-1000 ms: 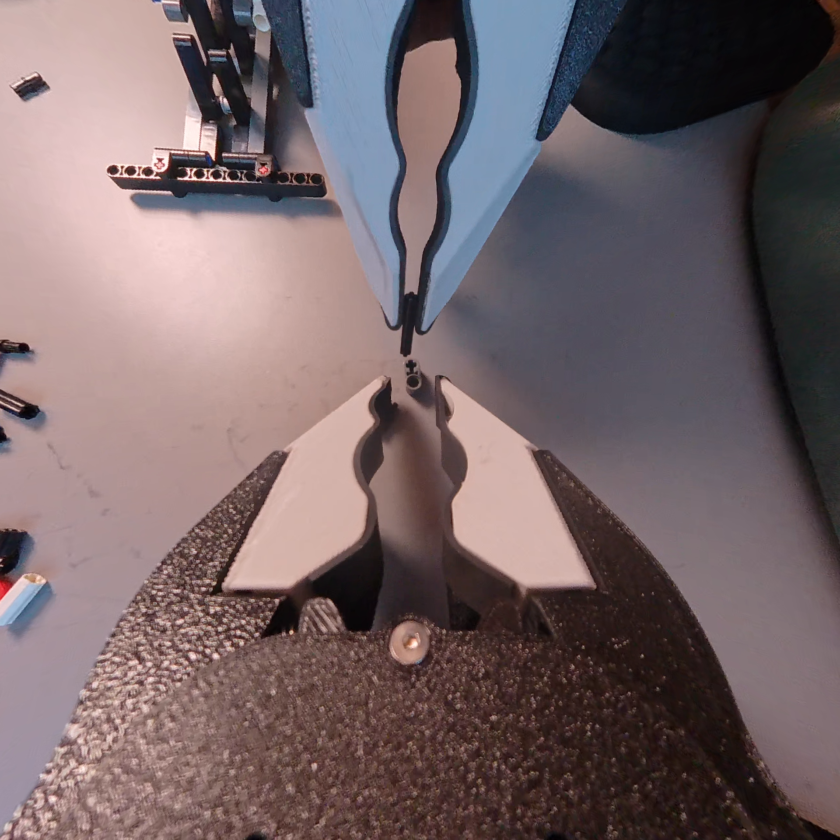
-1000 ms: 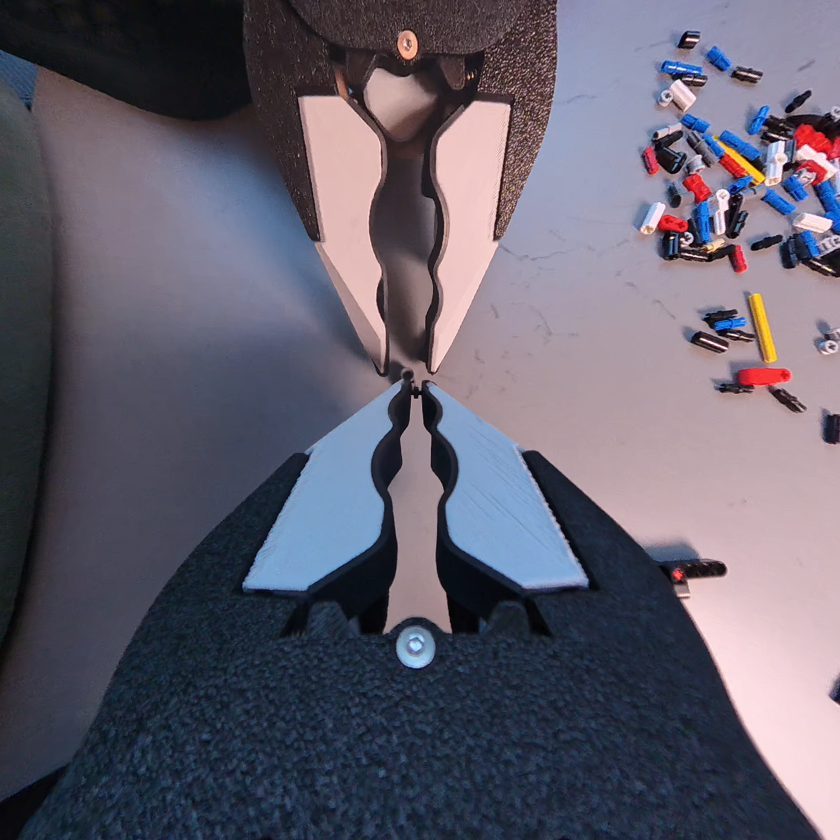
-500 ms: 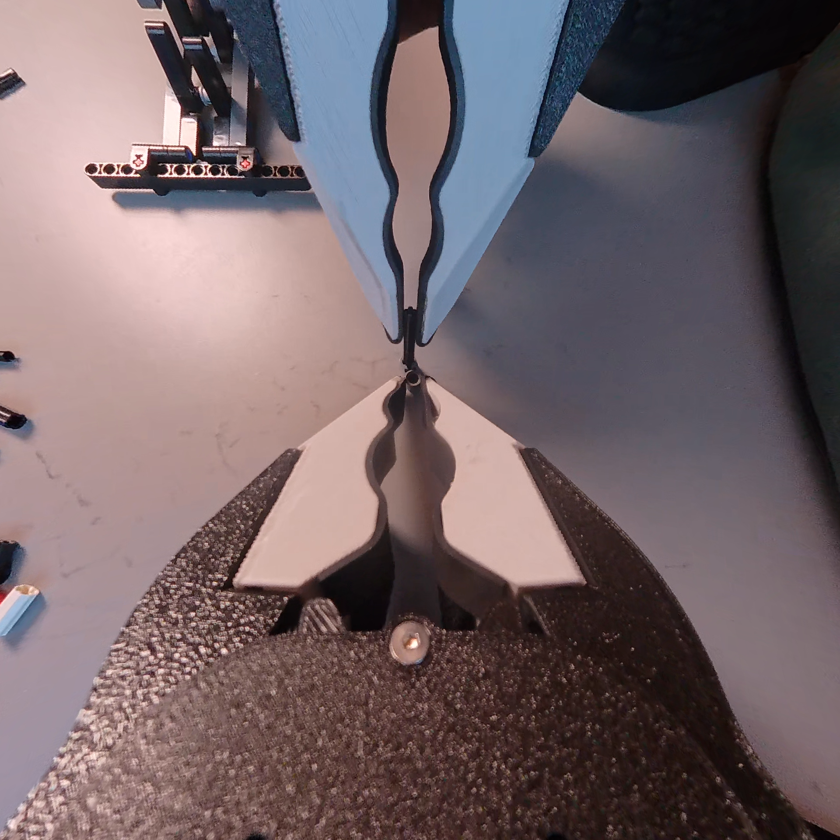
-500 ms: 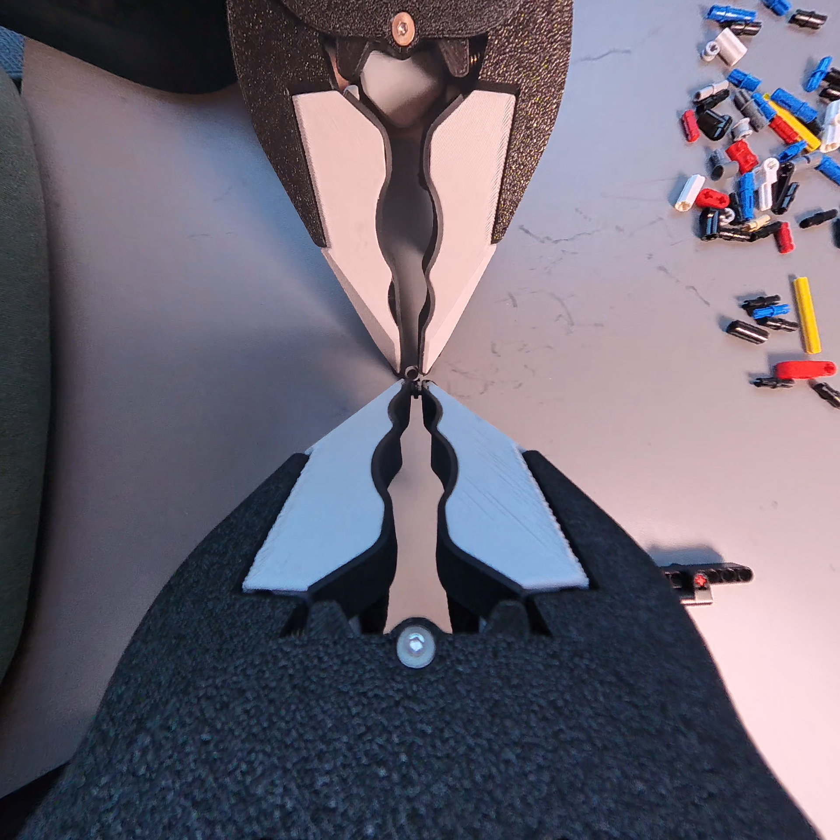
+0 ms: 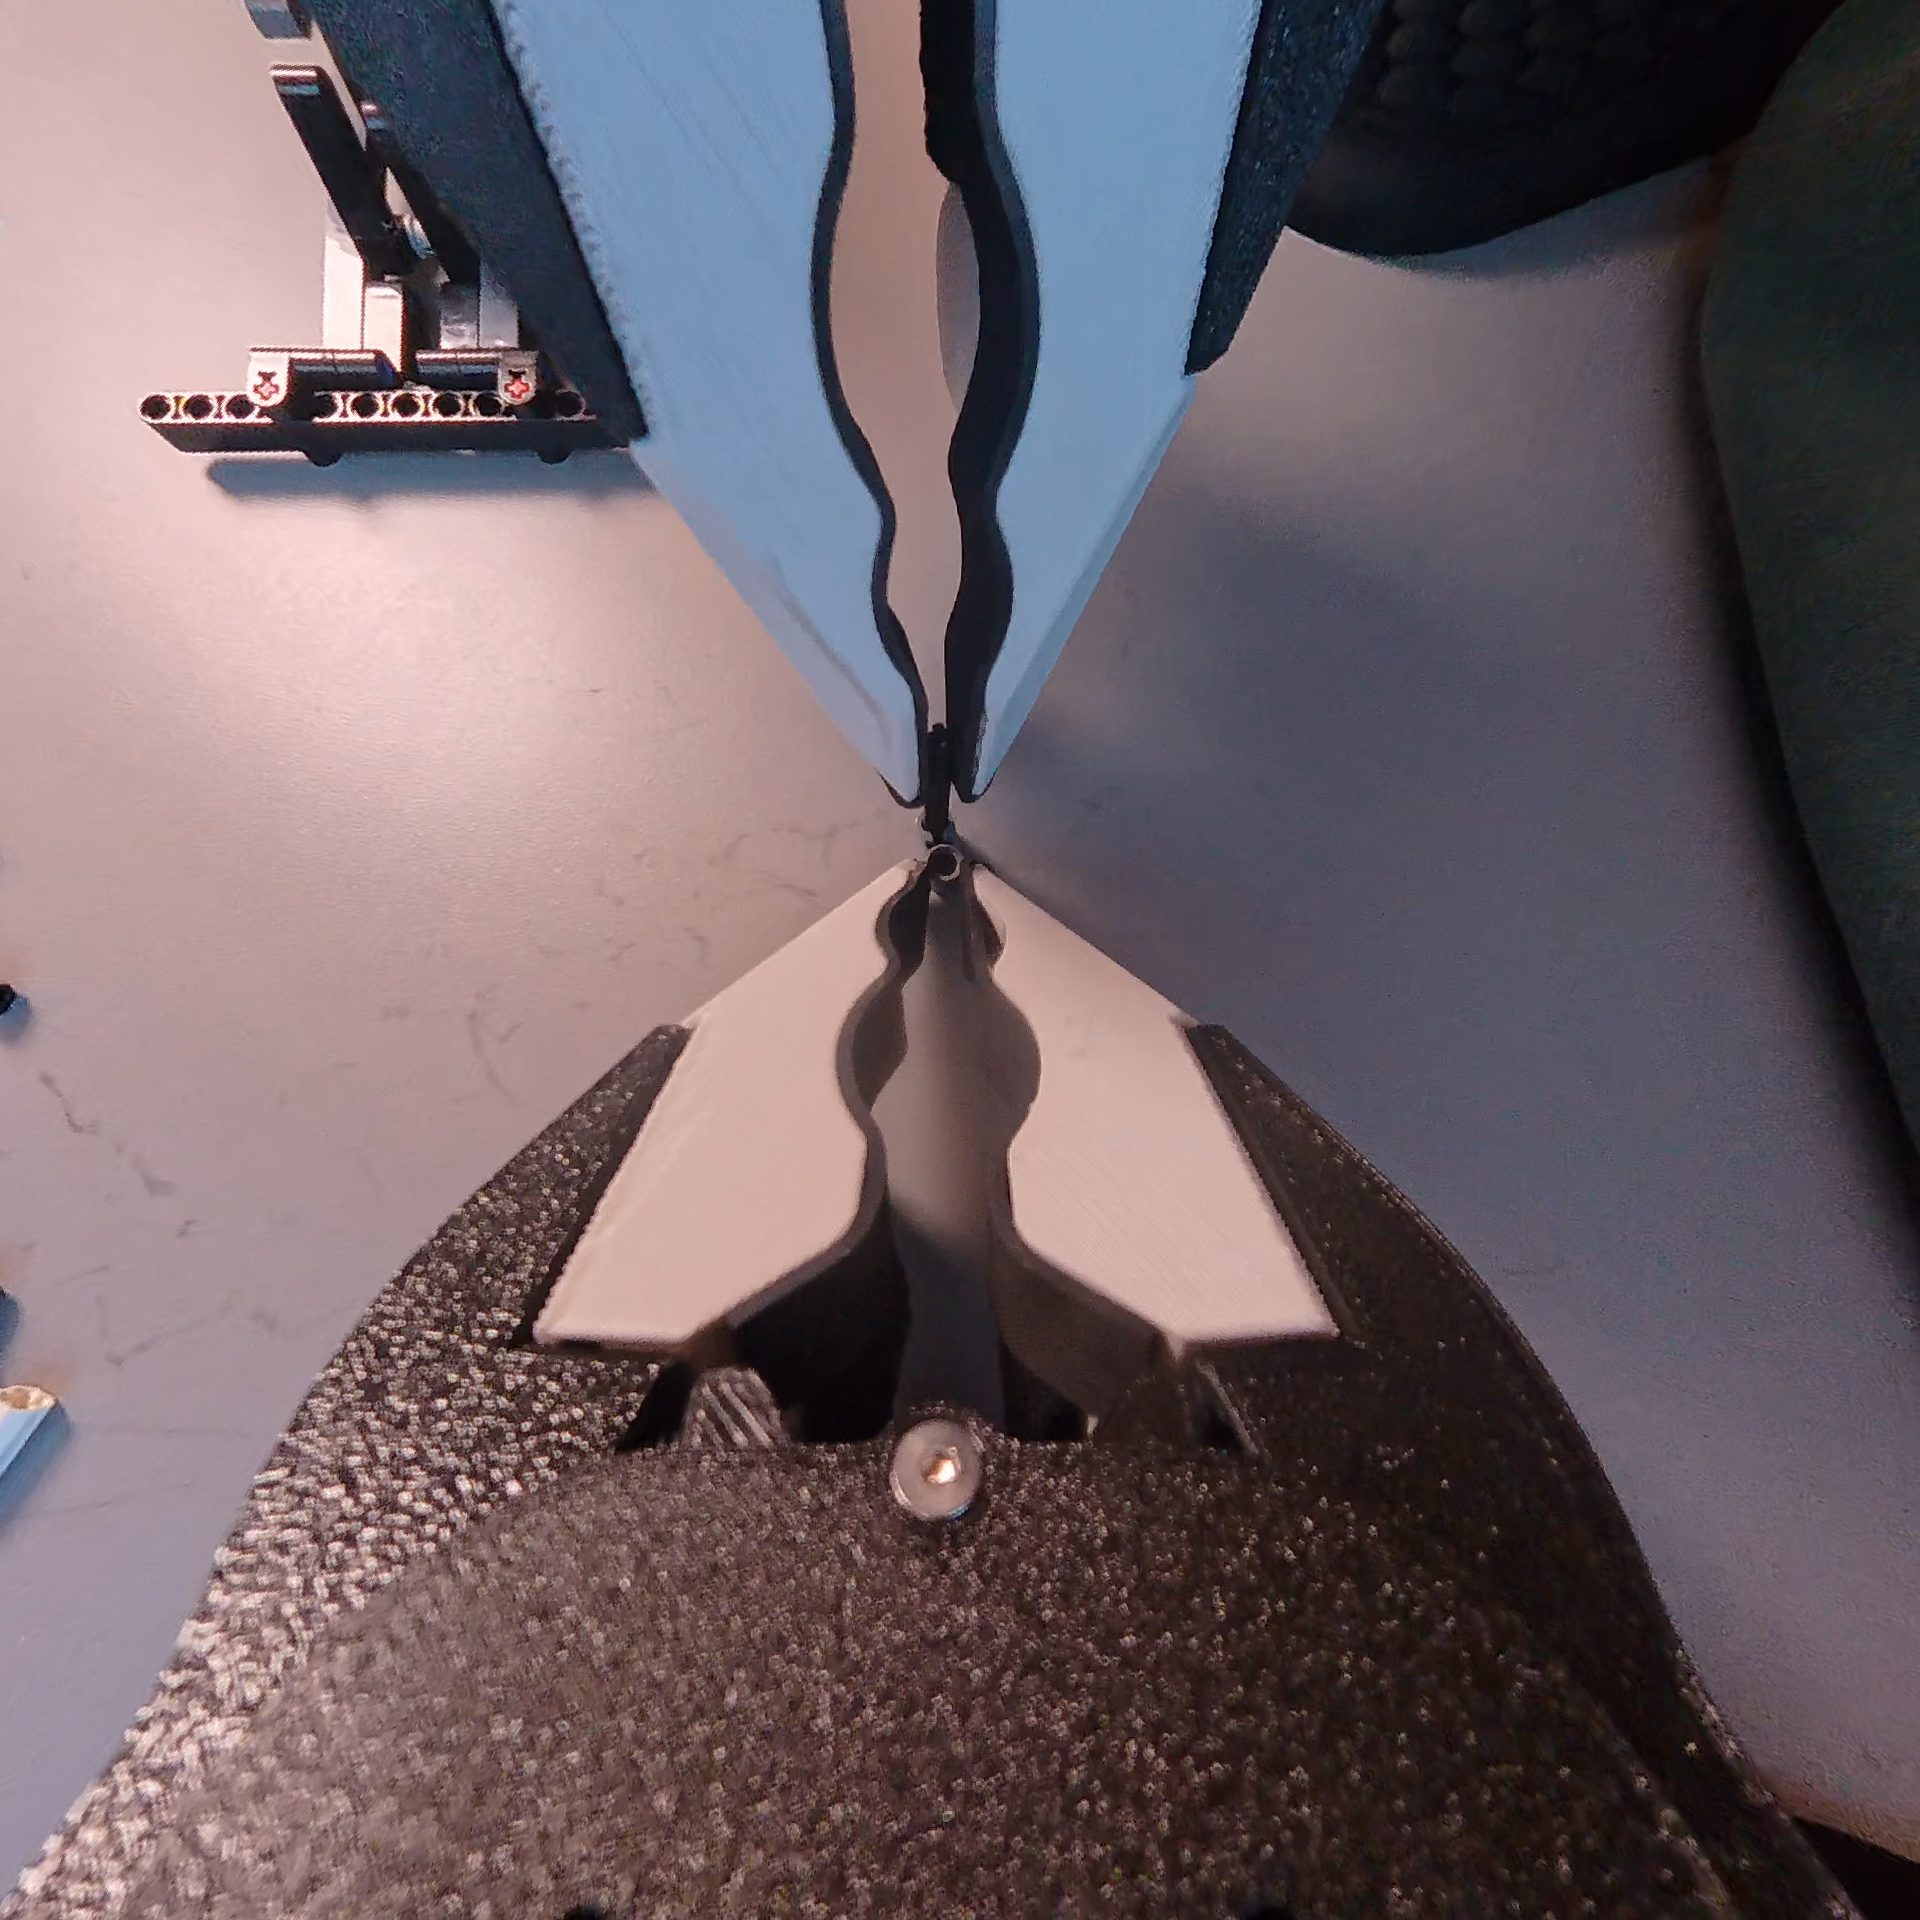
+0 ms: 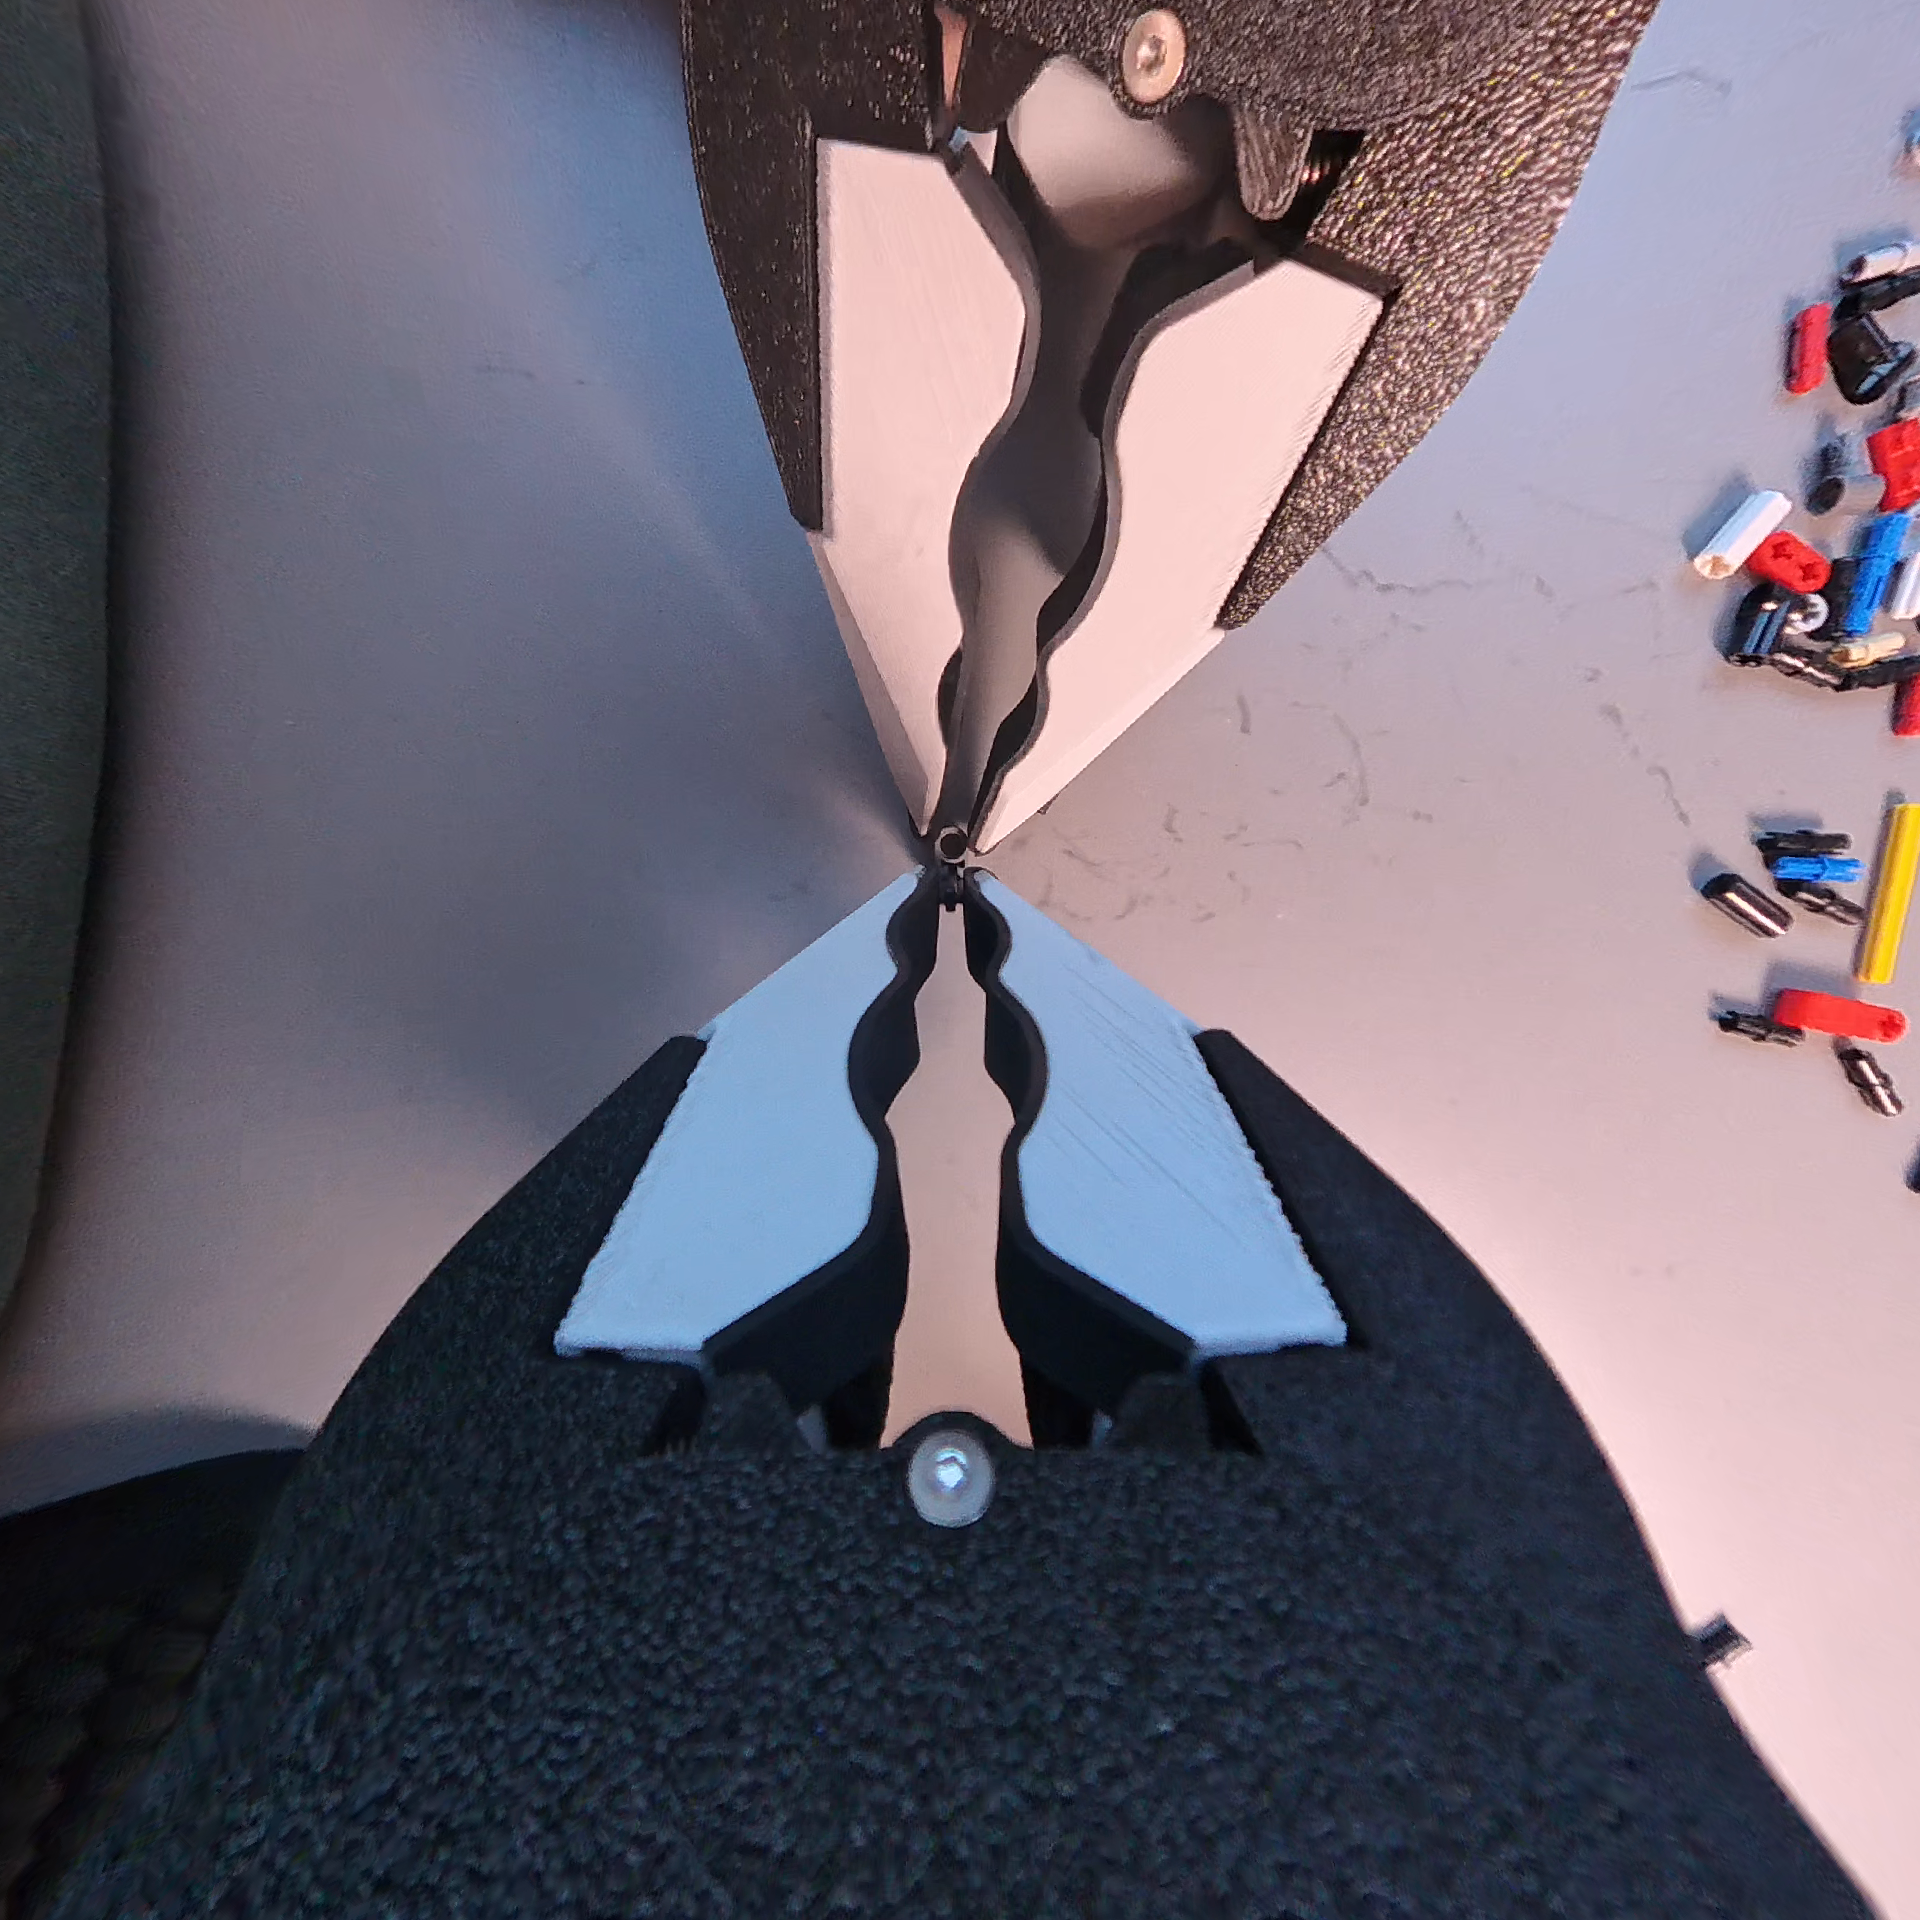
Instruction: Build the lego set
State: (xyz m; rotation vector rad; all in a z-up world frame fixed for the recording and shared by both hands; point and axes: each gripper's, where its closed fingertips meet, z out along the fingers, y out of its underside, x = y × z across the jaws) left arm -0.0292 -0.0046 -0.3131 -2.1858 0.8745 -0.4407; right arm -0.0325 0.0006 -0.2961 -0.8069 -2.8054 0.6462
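A small dark tubular Lego connector [image 5: 945, 860] sat clamped at the very tips of the left gripper [image 5: 943, 873], above the pale grey tabletop [image 5: 416, 831] near the middle of the scene. Meeting it end to end was a thin black Lego axle pin [image 5: 938, 764], pinched between the nearly closed tips of the right gripper [image 5: 940, 774], which reached in from the far side of the left wrist view. In the right wrist view the same joint showed at centre: the pin [image 6: 949, 891] in the right gripper [image 6: 948, 896] and the connector [image 6: 951, 837] in the left gripper [image 6: 951, 831] beyond it, the two pieces touching; how far one had entered the other could not be told.

Farther left, on the tabletop, stood a partly built black and grey Lego frame with a long holed beam [image 5: 374, 410] along its near edge. In the right wrist view a scatter of loose red, blue, black, white and yellow Lego pieces [image 6: 1849, 582] lay well apart to the right. A dark green upholstered chair [image 5: 1829, 623] bordered the tabletop.
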